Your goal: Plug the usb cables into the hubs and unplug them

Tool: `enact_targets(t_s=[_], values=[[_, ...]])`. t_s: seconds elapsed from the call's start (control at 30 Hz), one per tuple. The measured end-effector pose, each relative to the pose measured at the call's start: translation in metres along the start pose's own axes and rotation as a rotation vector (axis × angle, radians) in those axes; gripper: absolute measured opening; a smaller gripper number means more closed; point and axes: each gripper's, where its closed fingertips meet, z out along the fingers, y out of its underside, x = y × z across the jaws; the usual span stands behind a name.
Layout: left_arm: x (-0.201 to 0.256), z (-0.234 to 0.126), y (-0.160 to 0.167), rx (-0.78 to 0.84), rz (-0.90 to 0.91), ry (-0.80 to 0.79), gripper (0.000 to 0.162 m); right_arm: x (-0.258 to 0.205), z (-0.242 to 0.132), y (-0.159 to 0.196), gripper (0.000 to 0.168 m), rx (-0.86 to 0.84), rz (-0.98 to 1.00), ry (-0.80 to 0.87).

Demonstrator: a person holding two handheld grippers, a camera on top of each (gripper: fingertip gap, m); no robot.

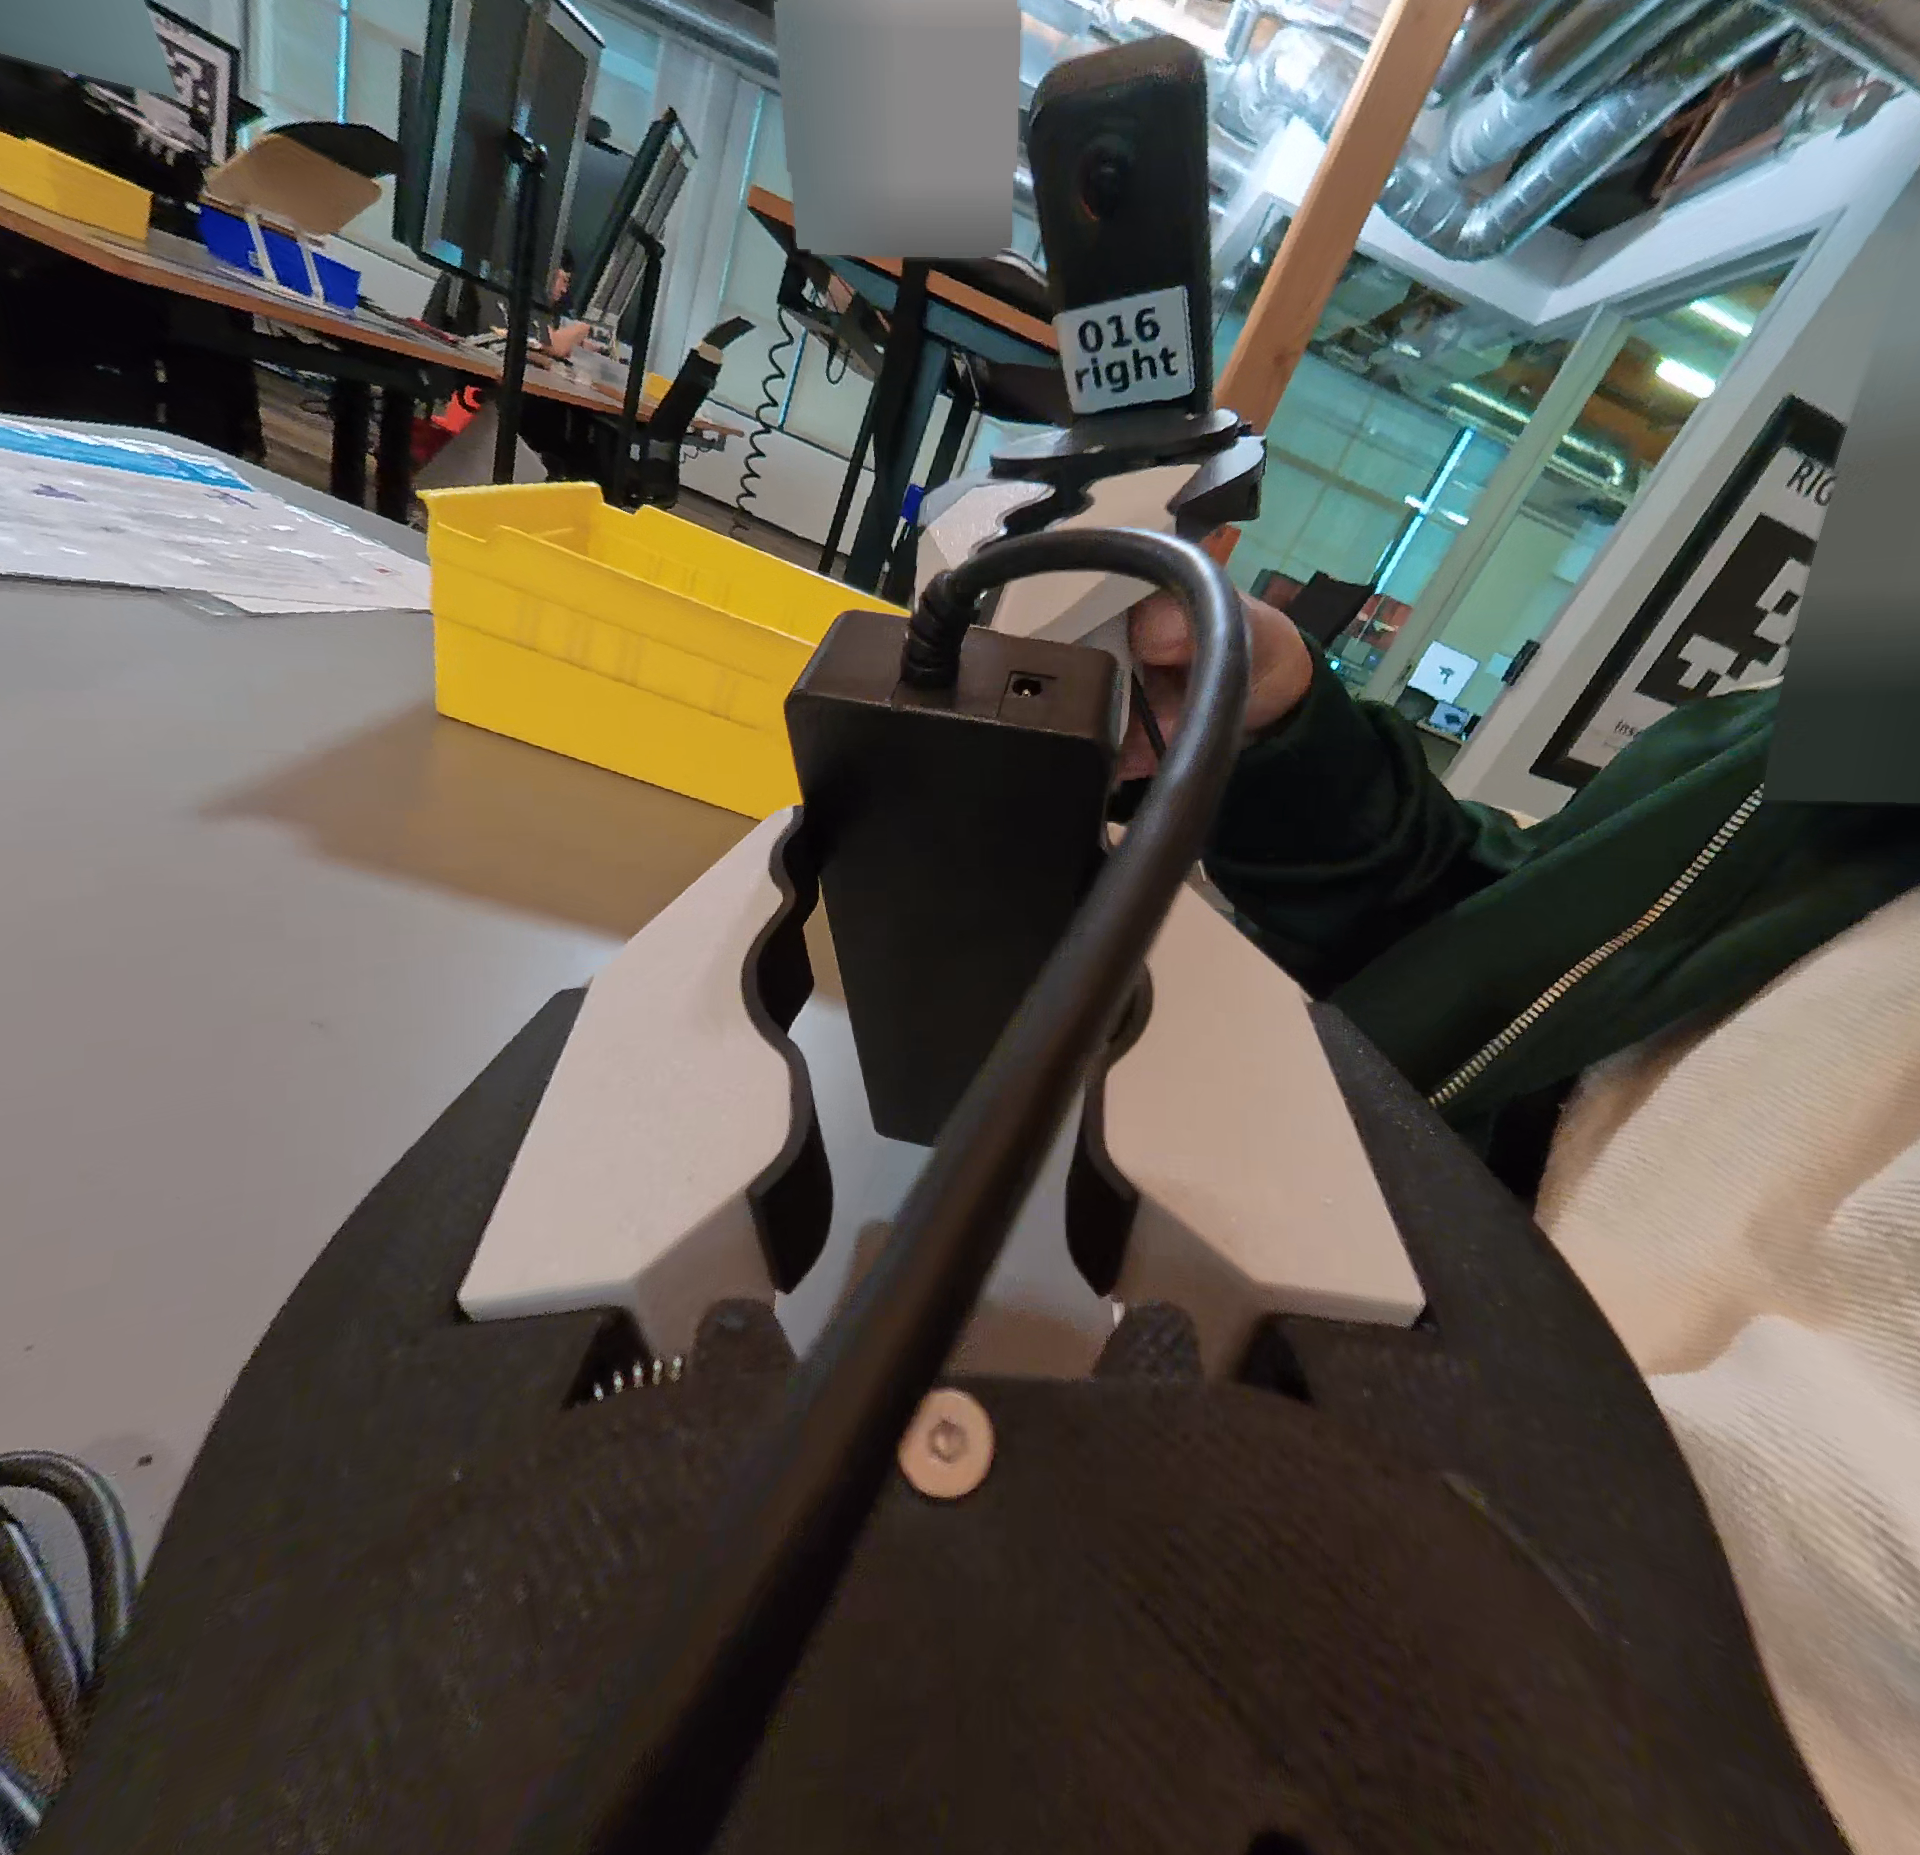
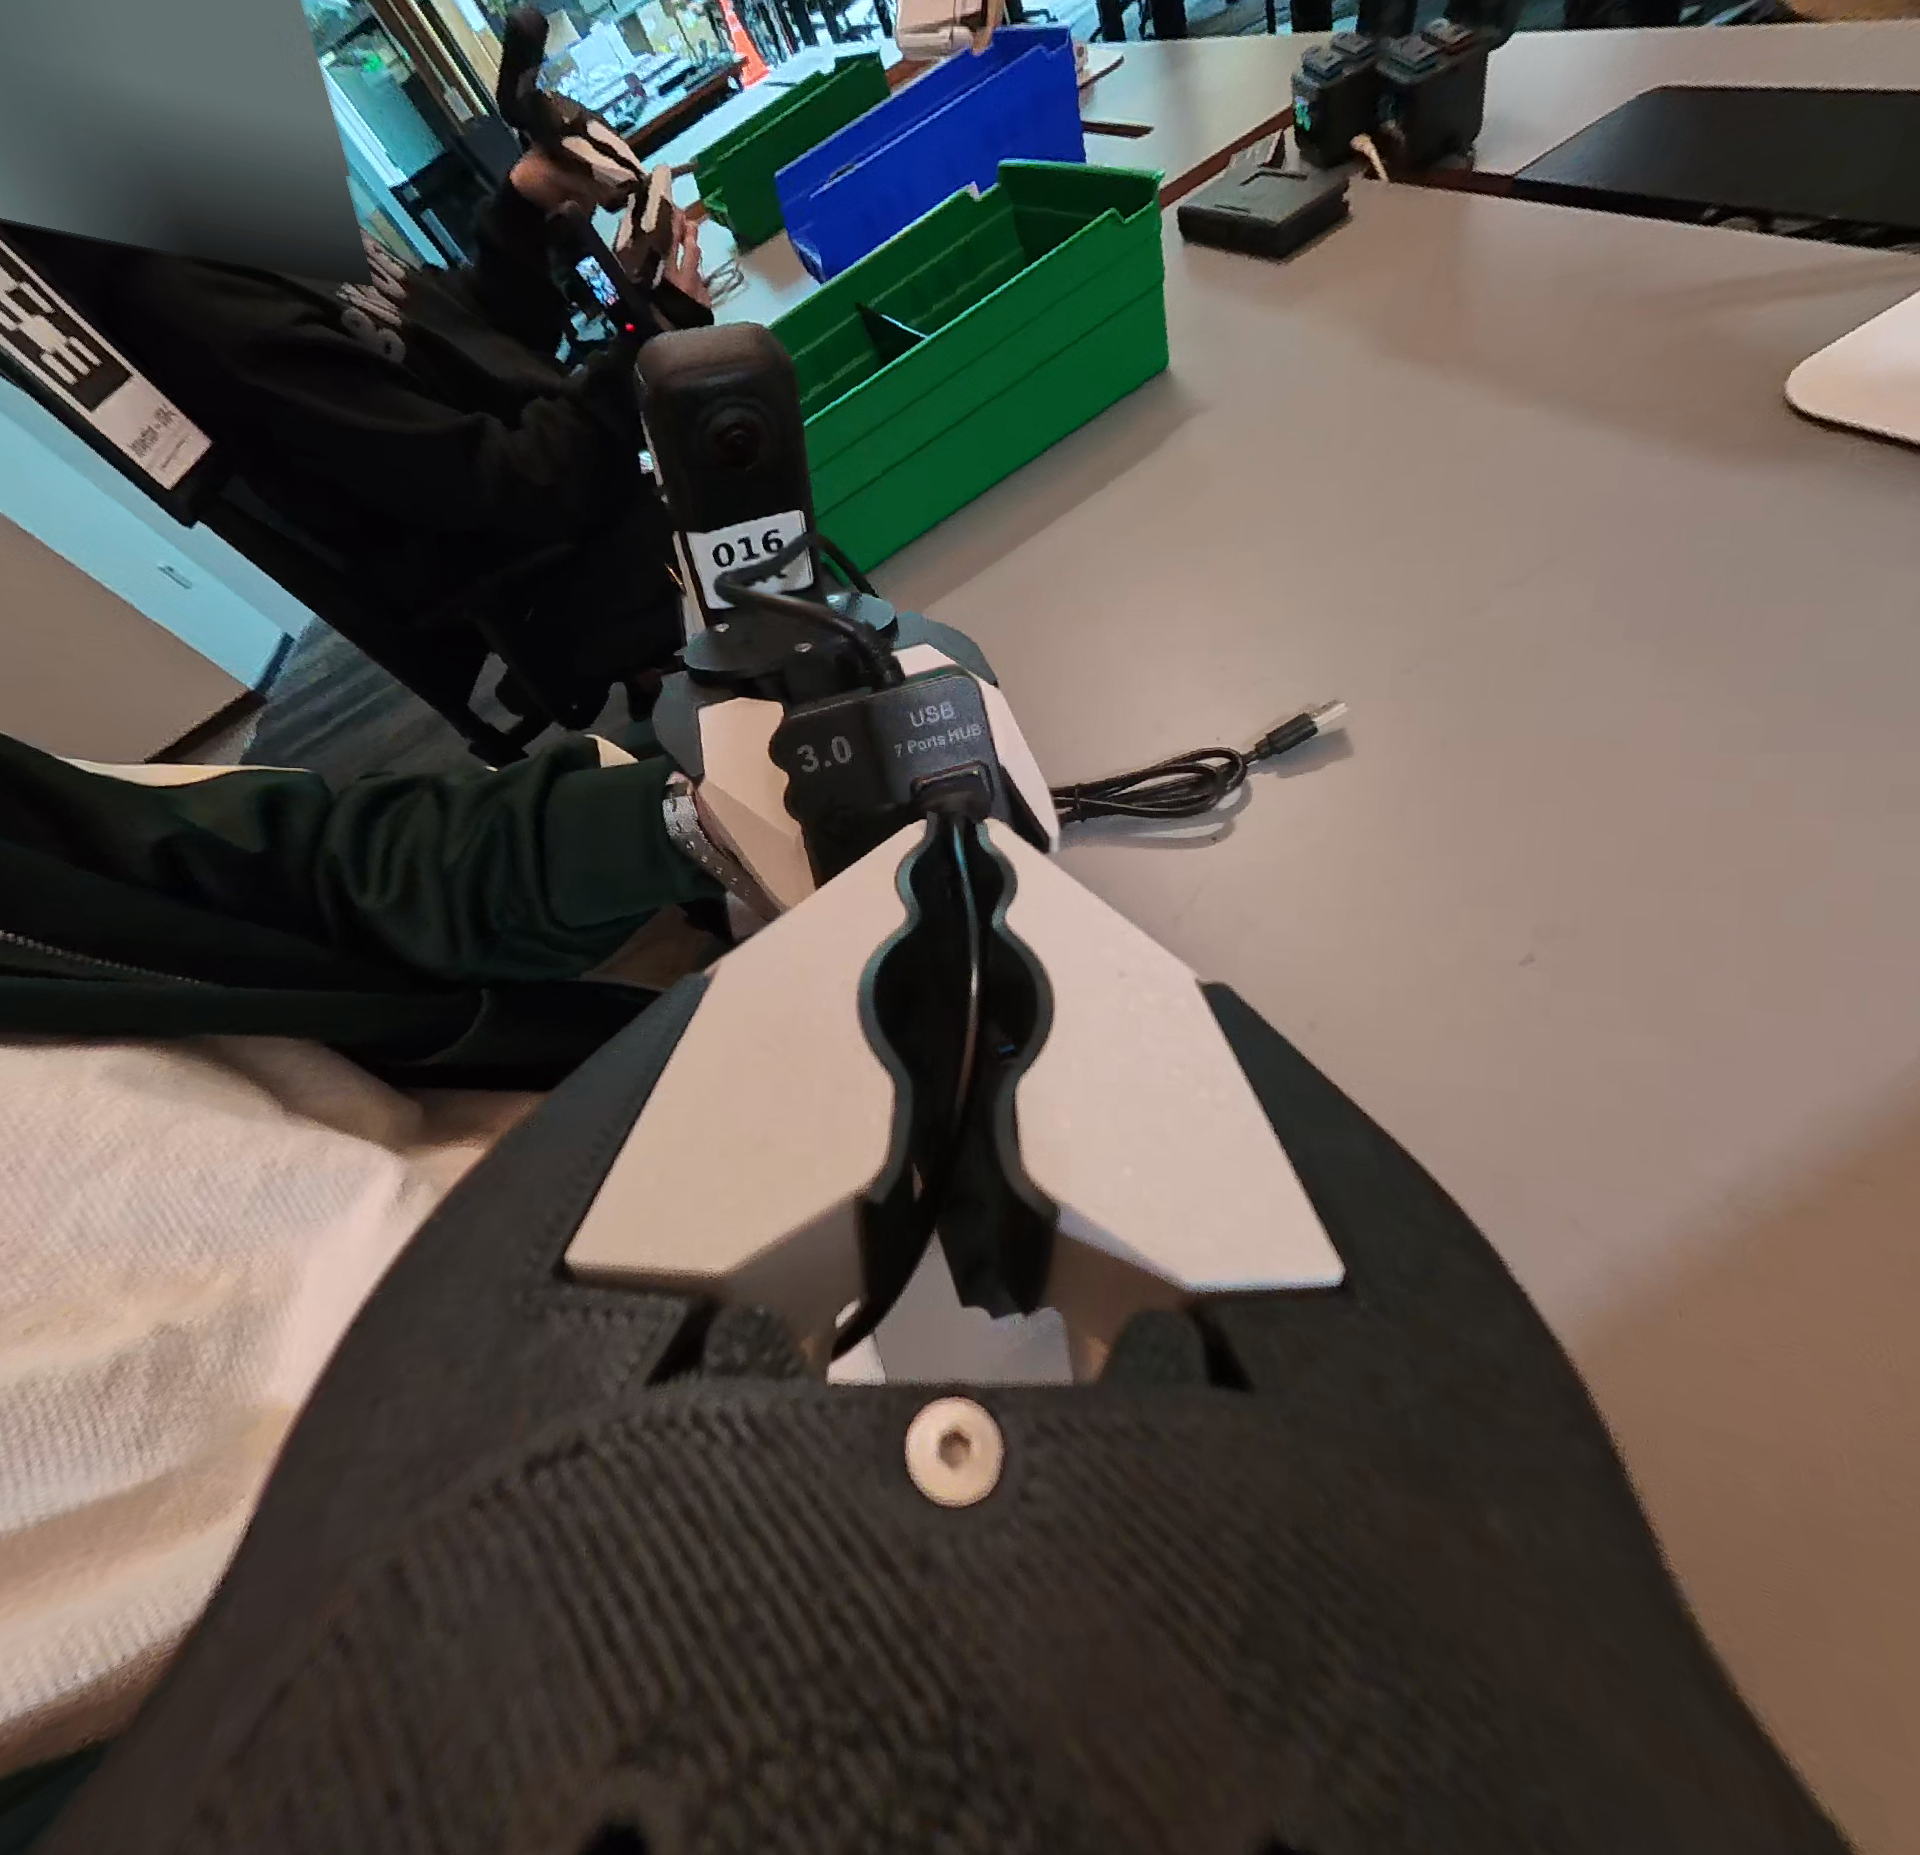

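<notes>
Holding the hub [image 1: 951, 870] clamped in the left gripper [image 1: 940, 974], the right gripper [image 2: 951, 984], pinched on the cable plug [image 2: 948, 797], should push or pull straight along the port.

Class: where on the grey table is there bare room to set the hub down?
Free: table between green bin and loose cable; also left of yellow bin. Crowded: where the grippers meet around the hub.

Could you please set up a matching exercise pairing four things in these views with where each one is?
Things:
1. USB hub
2. loose black cable
3. yellow bin
4. USB plug

Places:
A. lying on the grey table
B. clamped in the left gripper
C. at the hub's port, ahead of the right gripper
D. standing on the table beyond the hub

Pairs: 1-B, 2-A, 3-D, 4-C
</notes>
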Motion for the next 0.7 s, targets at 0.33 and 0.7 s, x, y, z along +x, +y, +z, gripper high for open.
enact_targets(t_s=[0.33,0.7], values=[[0.003,-0.005,-0.006,0.037,-0.041,0.050,0.050,-0.006,-0.005,-0.009,0.013,0.047,-0.011,-0.066],[0.013,-0.003,-0.005,0.042,-0.059,0.120,0.049,-0.016,-0.008,-0.007,0.025,0.083,-0.336,-0.054]])
